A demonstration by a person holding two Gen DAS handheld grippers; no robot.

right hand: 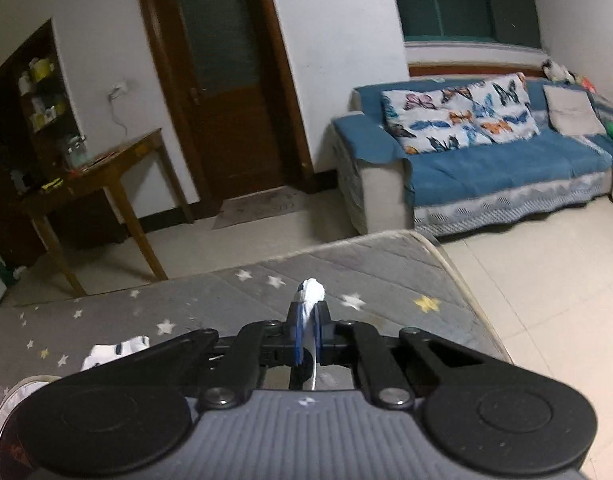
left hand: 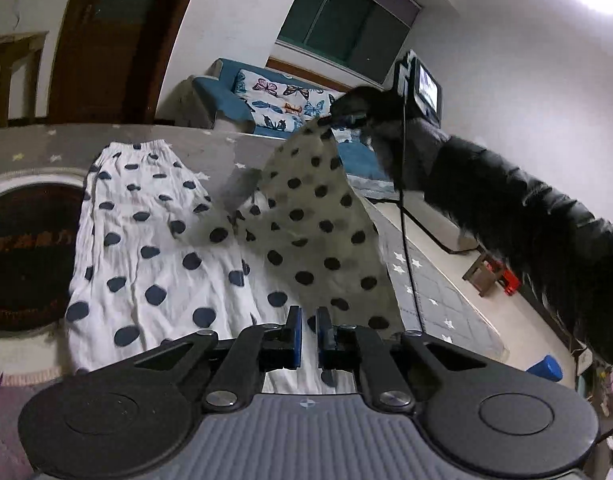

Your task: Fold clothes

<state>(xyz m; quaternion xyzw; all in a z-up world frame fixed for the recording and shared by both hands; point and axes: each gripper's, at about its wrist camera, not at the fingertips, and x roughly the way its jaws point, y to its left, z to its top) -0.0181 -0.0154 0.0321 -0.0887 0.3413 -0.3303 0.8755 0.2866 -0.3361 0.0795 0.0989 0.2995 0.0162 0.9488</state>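
White cotton trousers with dark blue polka dots [left hand: 154, 248]: spread flat on grey star-patterned quilted mattress [left hand: 434, 296], elastic waistband at far end. One leg lifted off the mattress, hem pinched in right gripper [right hand: 306, 320], blue pads clamped on the cloth. Left gripper [left hand: 308, 336]: nearly closed, narrow gap, low over near hem; grip on cloth not discernible. Blue sofa [right hand: 506, 160] beyond.

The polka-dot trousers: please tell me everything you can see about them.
The polka-dot trousers are thin white fabric, wrinkled, with dark blue dots and a gathered elastic waistband at the far end. One leg lies flat on the grey star-patterned mat. The other leg is lifted into a tent shape, its tip pinched by the right gripper. The left gripper hovers above the near hem, jaws slightly apart, gripping nothing.
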